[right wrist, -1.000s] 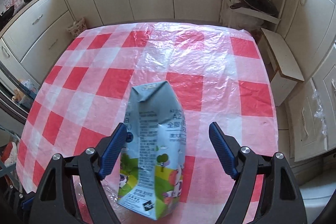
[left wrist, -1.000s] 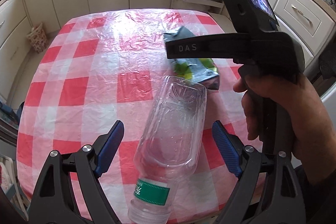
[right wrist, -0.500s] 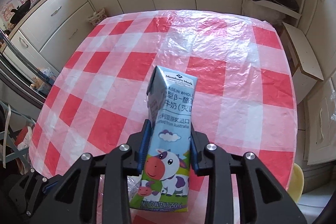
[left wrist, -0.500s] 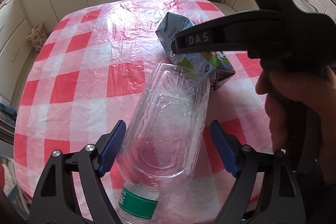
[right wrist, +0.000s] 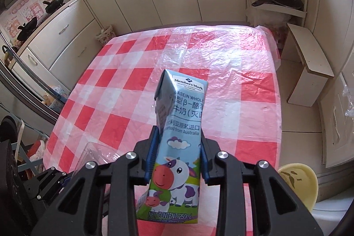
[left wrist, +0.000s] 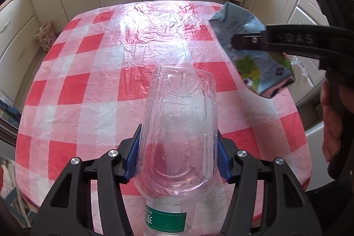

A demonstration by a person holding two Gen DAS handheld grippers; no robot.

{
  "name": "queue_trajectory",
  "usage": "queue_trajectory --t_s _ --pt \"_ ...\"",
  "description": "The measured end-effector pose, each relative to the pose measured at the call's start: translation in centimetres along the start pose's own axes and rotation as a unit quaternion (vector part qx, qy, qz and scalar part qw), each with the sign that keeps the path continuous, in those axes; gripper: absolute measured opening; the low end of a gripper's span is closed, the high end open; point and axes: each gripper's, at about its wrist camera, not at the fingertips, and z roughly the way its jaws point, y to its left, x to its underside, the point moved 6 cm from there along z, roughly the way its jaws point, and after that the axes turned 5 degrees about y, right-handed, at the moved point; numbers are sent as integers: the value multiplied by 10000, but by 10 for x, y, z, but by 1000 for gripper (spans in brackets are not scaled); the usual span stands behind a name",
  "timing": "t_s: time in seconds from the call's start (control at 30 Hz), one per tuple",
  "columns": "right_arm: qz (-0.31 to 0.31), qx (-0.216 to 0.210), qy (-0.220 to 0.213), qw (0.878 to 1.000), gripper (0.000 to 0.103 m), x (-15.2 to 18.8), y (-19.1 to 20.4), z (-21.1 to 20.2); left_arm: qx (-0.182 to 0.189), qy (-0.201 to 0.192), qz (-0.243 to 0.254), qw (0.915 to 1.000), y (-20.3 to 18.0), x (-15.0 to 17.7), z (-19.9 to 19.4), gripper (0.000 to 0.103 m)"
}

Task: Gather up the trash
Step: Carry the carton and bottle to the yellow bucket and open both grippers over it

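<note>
Cream kitchen cabinets ring our table (left wrist: 73, 90), whose red-checked cloth now carries no loose trash that we can see. Both pieces are in our tools: the left gripper (left wrist: 177, 155) is closing its jaws on the clear bottle (left wrist: 180, 125), blue pads against its sides, base pointing away and cap end toward us. Our right gripper (right wrist: 179, 157) clamps the milk carton (right wrist: 177, 147) by its sides, lifted clear of the cloth. We judge picking up nearly done; carrying both to a bin remains, and no bin shows clearly.
</note>
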Motion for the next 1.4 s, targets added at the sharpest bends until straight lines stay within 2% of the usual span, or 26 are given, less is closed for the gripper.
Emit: queue_trajectory --t_s 0.17,0.33,0.4,0.5,0.67,0.73,0.77,0.83,0.97,1.07,1.17,1.27,1.4 --pt "140 123 -151 9997 33 10 -24 -23 -28 -171 -107 9998 3 0 -10 55" --pt "553 395 -303 9972 33 31 -72 -52 106 -346 -192 9992 0 2 -23 54" --pt "797 563 -286 9948 33 45 -98 -61 362 -411 -242 9982 -3 2 -30 53" --pt "1080 909 -95 9899 33 71 -134 -65 1012 -498 -291 9932 -18 1 -44 53" --pt "1608 1256 534 9775 34 109 -191 -47 1554 -636 -138 9857 -55 -4 -61 53" --pt "1862 1298 775 9708 54 120 -209 -41 1752 -542 -85 9830 -79 -6 -60 53" --pt "2017 1369 683 9674 61 122 -218 -45 1800 -507 -39 9823 -89 -7 -59 53" --pt "2210 1344 464 9649 62 120 -228 -58 1925 -439 68 9803 -116 -8 -55 53" --pt "2512 1128 -684 9589 71 99 -232 -112 2182 -290 229 9752 -170 -12 -39 53" --pt "2564 880 -1594 9493 79 83 -226 -154 2302 -98 196 9729 -207 -16 -16 53" --pt "2663 731 -2092 9381 79 76 -228 -176 2313 148 118 9727 -240 -22 16 53" --pt "2731 712 -2318 9309 79 72 -229 -187 2190 385 213 9747 -270 -24 46 53" --pt "2617 831 -2241 9351 79 67 -227 -183 2111 737 331 9741 -294 -19 74 55"
